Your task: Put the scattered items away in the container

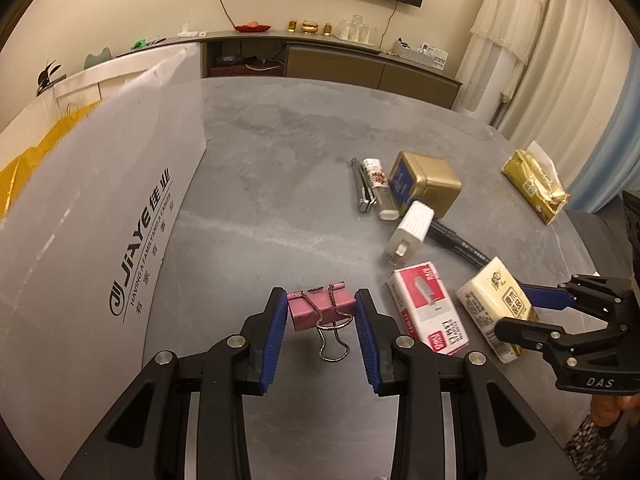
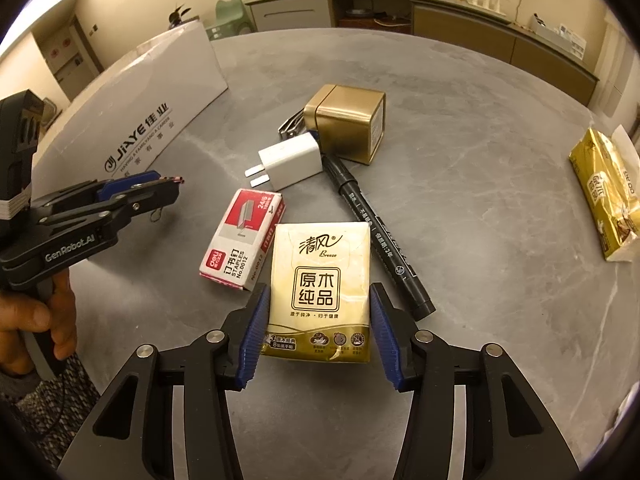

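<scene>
A big white cardboard box (image 1: 100,208) stands on the grey stone table (image 1: 280,152); it is the container, stiff-walled and printed with a logo. Right of the box lie a gold tin (image 2: 348,124), hard and probably slippery, and a black marker (image 2: 376,236), smooth and likely to roll. Nearer the box than the marker is a red-and-white staple carton (image 2: 244,240), light card. The right tool (image 2: 316,332) brackets a soft tissue pack (image 2: 320,292), its blue ribbed fingers close at each side edge; whether they press it I cannot tell. The pack should yield, so a hold across its width suits. The left tool (image 1: 321,318), beside the box, clamps a small pink binder clip (image 1: 320,308) by its rigid metal body.
</scene>
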